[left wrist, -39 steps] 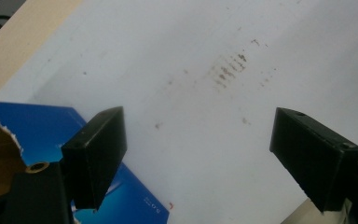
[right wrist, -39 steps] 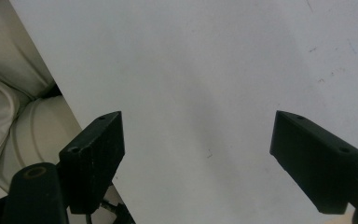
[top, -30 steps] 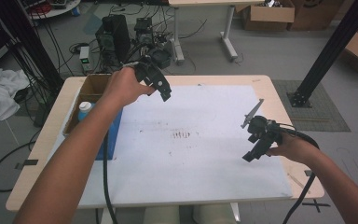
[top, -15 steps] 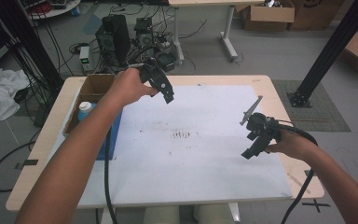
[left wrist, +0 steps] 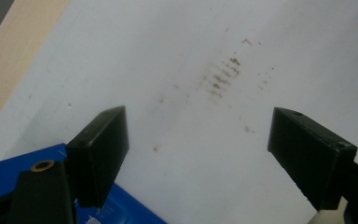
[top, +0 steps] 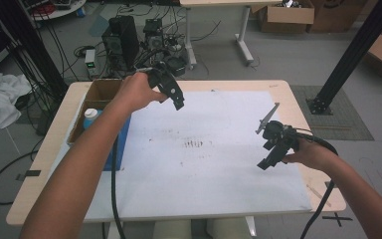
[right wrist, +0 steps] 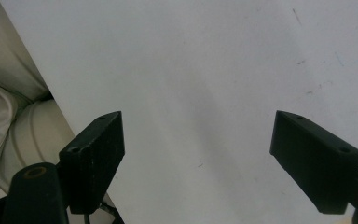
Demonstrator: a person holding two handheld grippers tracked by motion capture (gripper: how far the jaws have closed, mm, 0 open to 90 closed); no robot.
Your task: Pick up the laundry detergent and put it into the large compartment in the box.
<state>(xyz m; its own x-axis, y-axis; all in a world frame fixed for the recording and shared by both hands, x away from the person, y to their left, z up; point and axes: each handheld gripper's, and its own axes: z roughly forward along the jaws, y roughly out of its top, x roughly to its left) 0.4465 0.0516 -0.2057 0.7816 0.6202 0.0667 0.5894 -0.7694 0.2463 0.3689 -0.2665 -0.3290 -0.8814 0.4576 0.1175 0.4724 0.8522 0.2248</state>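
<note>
- Blue pack (top: 123,144) lies flat at the left of the table, on the white sheet (top: 214,174) and against a cardboard box (top: 99,89); a forearm hides part of it.
- Its long axis runs from the near edge toward the far edge. Which end is the front, I cannot tell.
- Almost nothing has changed in 1 second: the left gripper (top: 175,97) still hovers past the pack, the right gripper (top: 266,159) well apart at the right.
- Both sets of jaws are spread wide and empty, so no grasp seems begun.
</note>
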